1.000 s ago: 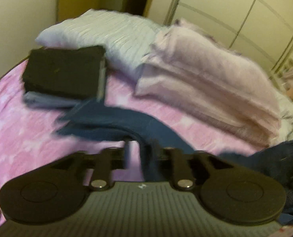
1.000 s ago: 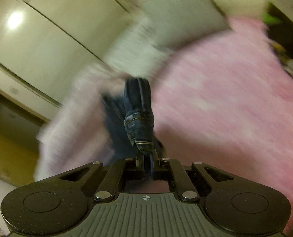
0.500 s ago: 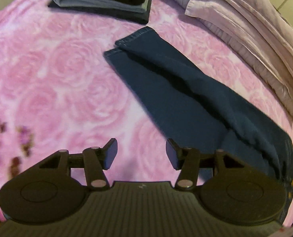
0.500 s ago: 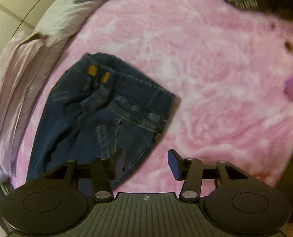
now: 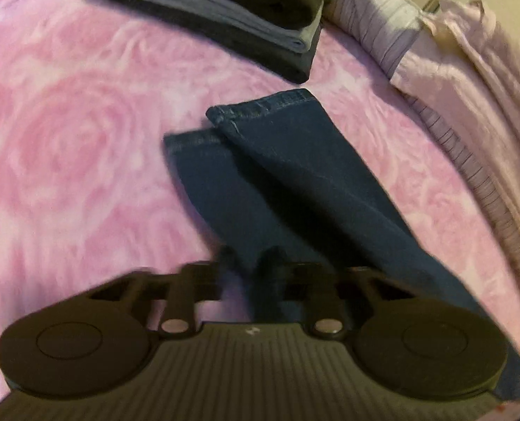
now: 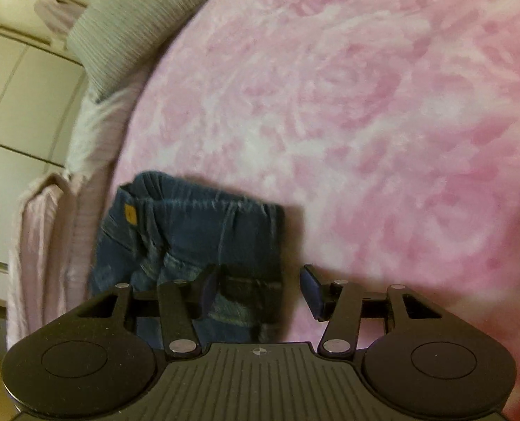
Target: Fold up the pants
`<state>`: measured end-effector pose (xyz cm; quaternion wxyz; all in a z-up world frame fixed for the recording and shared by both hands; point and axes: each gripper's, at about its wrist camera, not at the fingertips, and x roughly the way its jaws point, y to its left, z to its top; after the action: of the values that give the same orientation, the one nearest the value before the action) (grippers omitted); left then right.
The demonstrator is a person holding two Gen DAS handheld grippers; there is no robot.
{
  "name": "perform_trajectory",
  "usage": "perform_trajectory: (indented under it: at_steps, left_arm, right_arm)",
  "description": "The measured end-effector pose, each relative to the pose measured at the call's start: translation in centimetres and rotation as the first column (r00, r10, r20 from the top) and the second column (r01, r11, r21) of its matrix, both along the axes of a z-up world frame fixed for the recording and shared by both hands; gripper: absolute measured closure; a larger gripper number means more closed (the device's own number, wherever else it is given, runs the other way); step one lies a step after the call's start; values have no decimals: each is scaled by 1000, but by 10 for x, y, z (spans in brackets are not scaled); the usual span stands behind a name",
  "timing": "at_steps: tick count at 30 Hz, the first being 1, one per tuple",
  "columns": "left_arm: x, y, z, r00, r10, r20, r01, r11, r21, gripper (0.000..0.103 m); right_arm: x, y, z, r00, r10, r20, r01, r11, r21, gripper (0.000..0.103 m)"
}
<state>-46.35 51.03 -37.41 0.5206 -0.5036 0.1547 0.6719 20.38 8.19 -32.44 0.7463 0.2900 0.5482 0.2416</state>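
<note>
Dark blue jeans (image 5: 295, 175) lie flat on the pink rose-pattern blanket (image 5: 67, 140), folded lengthwise, with the two hems pointing toward the far side. My left gripper (image 5: 248, 259) hangs low over the near part of the legs. Its jaws are closing, nearly together, and pinch denim at the leg's left edge. In the right wrist view the waist end of the jeans (image 6: 197, 224) shows its yellow tag. My right gripper (image 6: 260, 287) stands wide and is still opening. One finger is over the denim, the other over the blanket (image 6: 365, 105), pressing on nothing.
A stack of folded dark and grey clothes (image 5: 242, 17) sits on the bed beyond the hems. A striped pillow (image 5: 375, 10) and a lilac quilt (image 5: 470, 87) line the right side. The pillow (image 6: 133, 31) and wardrobe doors (image 6: 21, 98) show at the left.
The jeans hung from both grippers a second ago and now lie on the bed. Both grippers opened and sank toward the blanket. The left one has since closed in on the leg.
</note>
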Motion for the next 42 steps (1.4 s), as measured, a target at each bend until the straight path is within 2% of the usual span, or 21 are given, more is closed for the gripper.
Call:
perform_trajectory:
  at_steps: [3,4,5,8,11,14,17,20,22,23,24,26,28,30,31,33,36,38,40,42]
  left_arm:
    - [3,-1,7,999,-17,-30,18,1000,2,97]
    - [6,-3,11,997,-38,-62,39,999,10,97]
    - [9,-4,15,994,-61,-96,62,998,12,97]
    - [10,-13,32,984,-93,-153,96,995,13,97]
    - [0,-37,56,976,-91,-197,98,995,25,98]
    - [-17,-79,77,973,-93,-211,99,995,15,98]
    - [-36,-142,88,969,-92,-228,87,996,-31,98]
    - [-56,-202,81,977,-49,-207,30,995,-95,97]
    - [-64,-226,62,975,-64,-211,26,984,-177,90]
    - [-68,-234,52,972,-72,-223,21,974,-225,87]
    - [-71,-239,48,969,-57,-242,-3,970,-242,85]
    - [-79,-243,50,968,-10,-249,-50,971,-233,77]
    - [-87,-241,62,967,21,-252,-75,975,-208,70]
    - [-93,-235,75,959,35,-282,-92,977,-190,70]
    - [-96,-229,82,961,51,-271,-100,981,-169,70]
    - [-96,-207,90,974,62,-220,-91,988,-126,68]
    - [-73,-155,93,990,33,-136,-39,998,-44,56]
    - [-59,-114,90,999,16,-45,-16,1000,3,51]
    - [-42,-69,80,999,15,48,-17,999,38,43]
    - [-26,-25,67,995,25,98,-30,998,52,38]
  right_arm:
    - [3,8,-3,999,31,39,-33,999,30,54]
    - [5,11,-3,998,49,46,-50,998,30,64]
    - [6,15,-4,997,60,49,-61,998,23,85]
    - [11,14,7,996,79,41,-80,996,31,90]
    - [13,4,43,990,125,62,-128,990,53,96]
    - [10,-15,84,981,177,83,-180,983,34,97]
    - [8,-43,101,983,181,41,-181,984,-8,97]
    - [-2,-67,102,982,189,10,-188,979,-81,97]
    - [-7,-77,93,981,196,-10,-195,971,-136,95]
    - [-6,-78,86,980,199,-32,-201,963,-180,90]
    - [-5,-78,79,979,198,-54,-205,951,-230,86]
    - [-2,-78,77,984,158,-80,-176,921,-346,76]
    - [1,-78,85,990,133,-50,-142,918,-371,72]
    - [6,-72,100,993,119,8,-105,905,-412,69]
    - [8,-68,106,993,117,32,-93,906,-412,68]
    - [14,-55,115,992,109,56,-80,924,-374,67]
    - [17,-26,121,990,118,78,-89,948,-306,67]
    - [17,-8,123,986,141,86,-112,953,-280,67]
    - [14,11,124,982,167,91,-139,956,-258,67]
    - [12,24,124,978,191,90,-164,955,-247,67]
